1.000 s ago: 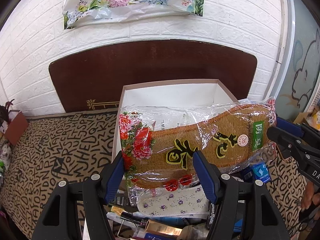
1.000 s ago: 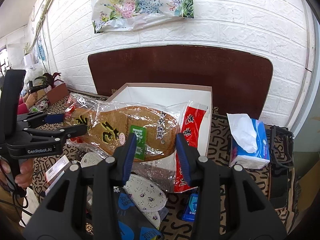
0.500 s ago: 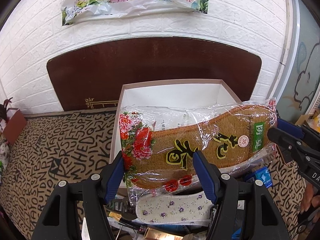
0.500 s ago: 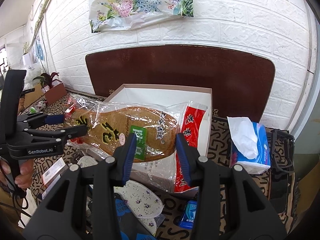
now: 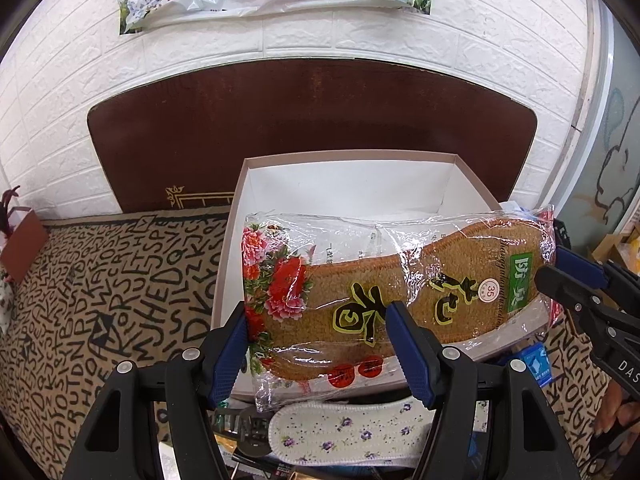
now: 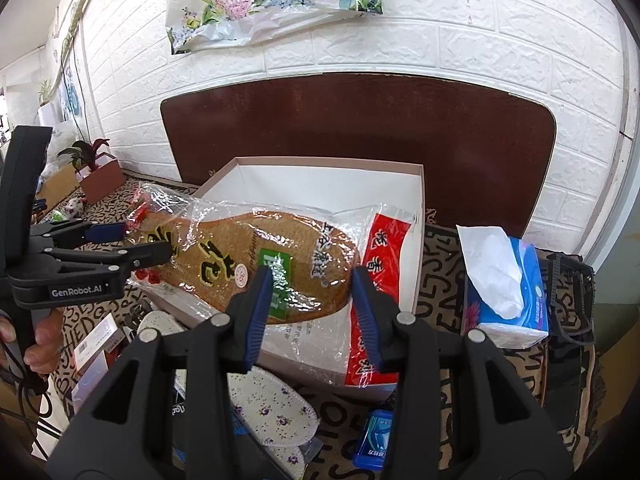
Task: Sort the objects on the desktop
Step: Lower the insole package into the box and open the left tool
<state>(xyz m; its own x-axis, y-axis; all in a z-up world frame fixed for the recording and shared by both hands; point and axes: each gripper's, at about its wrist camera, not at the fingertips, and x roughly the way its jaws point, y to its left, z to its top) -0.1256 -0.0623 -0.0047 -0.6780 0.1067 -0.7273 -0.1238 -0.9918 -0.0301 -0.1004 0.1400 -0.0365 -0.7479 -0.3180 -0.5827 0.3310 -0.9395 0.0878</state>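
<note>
A clear plastic packet of brown woven insoles (image 5: 400, 292) with red flowers and yellow characters hangs lengthwise above the front half of an open white box (image 5: 344, 184). My left gripper (image 5: 316, 320) is shut on the packet's flowered end. My right gripper (image 6: 312, 280) is shut on the other end, by the green label and red strip. Each gripper shows in the other's view: the right gripper (image 5: 554, 266) at the packet's right edge, the left gripper (image 6: 146, 240) at its left edge. The packet (image 6: 256, 252) hides the front of the box (image 6: 320, 184).
A loose flower-print insole (image 5: 344, 432) and small boxes lie in front of the white box. A blue tissue box (image 6: 508, 280) and a black bag (image 6: 568, 320) stand to the right. A potted plant (image 6: 100, 176) stands far left. A letter-print cloth (image 5: 100, 300) covers the table; a brown board leans behind.
Both grippers have carried the packet forward and slightly down over the box. More of the flower-print insole shows below it. Both grips are unchanged.
</note>
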